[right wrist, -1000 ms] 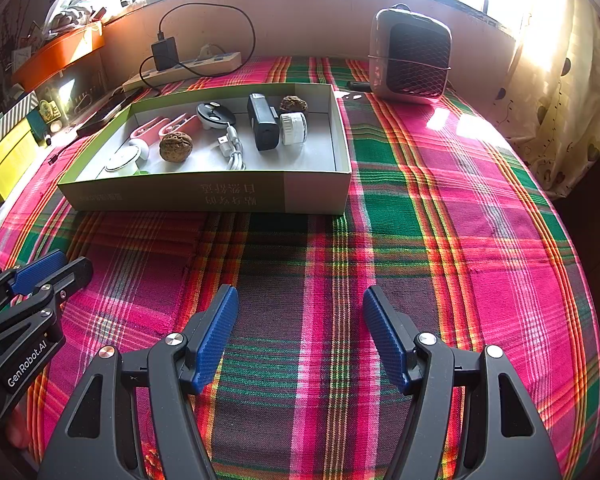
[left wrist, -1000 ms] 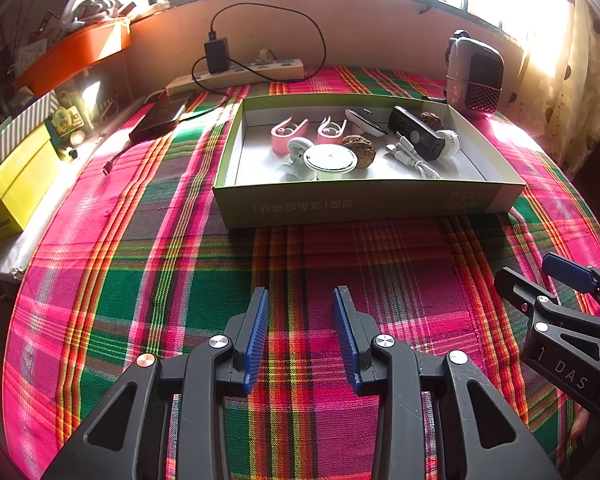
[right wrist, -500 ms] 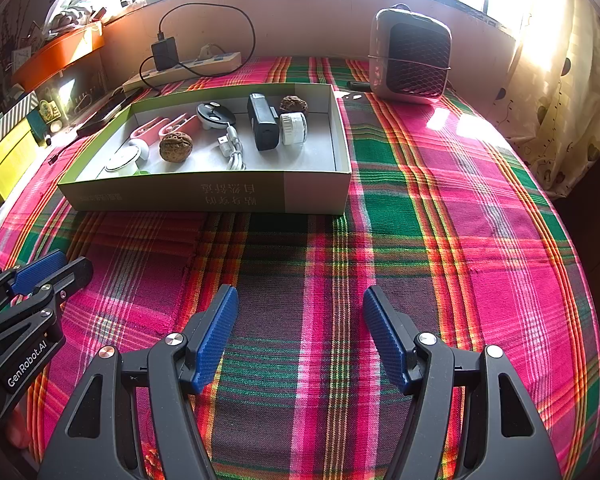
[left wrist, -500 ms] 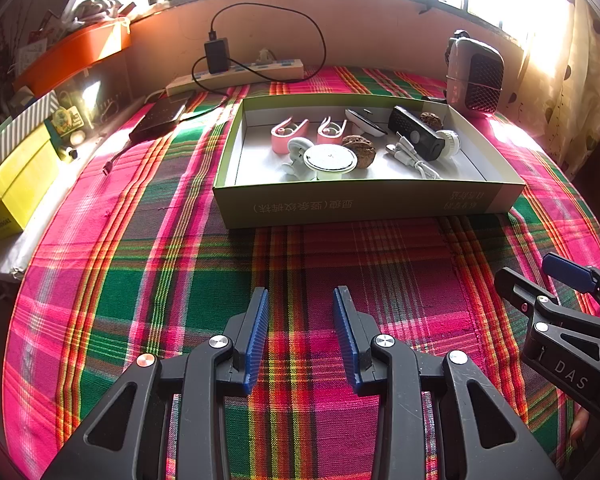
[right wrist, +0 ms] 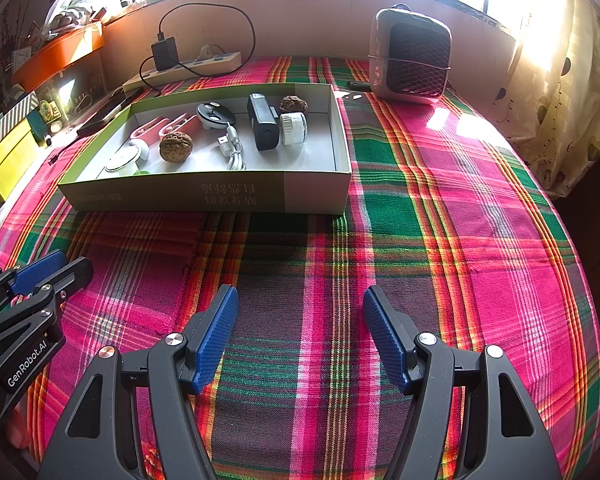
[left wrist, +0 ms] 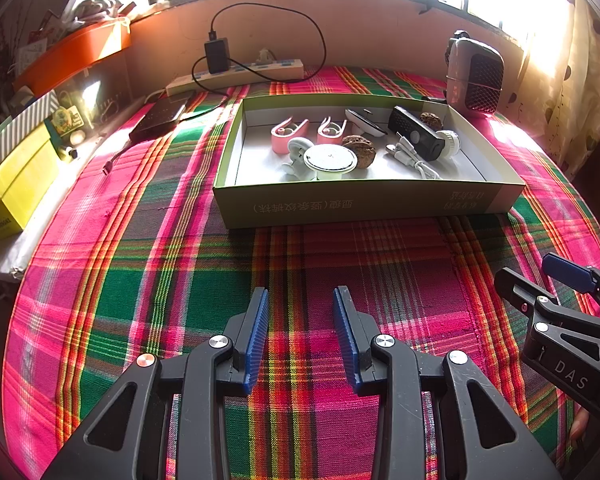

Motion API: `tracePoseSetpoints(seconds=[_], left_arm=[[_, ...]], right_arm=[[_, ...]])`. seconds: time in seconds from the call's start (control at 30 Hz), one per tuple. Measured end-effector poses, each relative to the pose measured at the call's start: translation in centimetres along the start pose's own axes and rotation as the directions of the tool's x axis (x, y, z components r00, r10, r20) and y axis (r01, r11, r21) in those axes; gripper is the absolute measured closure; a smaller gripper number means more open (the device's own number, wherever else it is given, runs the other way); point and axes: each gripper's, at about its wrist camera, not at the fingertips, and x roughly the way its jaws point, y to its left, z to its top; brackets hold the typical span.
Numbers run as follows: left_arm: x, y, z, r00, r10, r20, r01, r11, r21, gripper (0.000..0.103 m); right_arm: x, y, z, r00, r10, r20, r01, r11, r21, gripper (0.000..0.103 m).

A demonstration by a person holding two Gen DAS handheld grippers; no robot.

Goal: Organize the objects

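Observation:
A green shallow box (left wrist: 364, 204) (right wrist: 204, 196) sits on the plaid cloth. It holds two pink clips (left wrist: 286, 134), a white round disc (left wrist: 330, 159), a walnut (right wrist: 175, 146), a white cable (right wrist: 233, 148), a black device (right wrist: 262, 122), a white cylinder (right wrist: 293, 128) and a second nut (right wrist: 294, 104). My left gripper (left wrist: 300, 336) is open and empty, low over the cloth in front of the box. My right gripper (right wrist: 300, 336) is open wider and empty, to the right of the left one.
A small heater (right wrist: 410, 62) stands behind the box on the right. A power strip with a charger (left wrist: 236, 74) lies along the back wall. A yellow box (left wrist: 16, 184) and an orange tray (left wrist: 74, 54) are at the left. A black phone (left wrist: 162, 116) lies left of the box.

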Motion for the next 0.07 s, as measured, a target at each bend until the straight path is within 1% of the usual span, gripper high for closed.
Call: tracePoseSetpoints(seconds=[0.07], left_arm=[[0.01, 0.00, 0.00, 1.000, 0.001, 0.000, -0.001, 1.000, 0.001, 0.072]], right_arm=[[0.00, 0.00, 0.00, 1.000, 0.000, 0.000, 0.000, 1.000, 0.000, 0.037]])
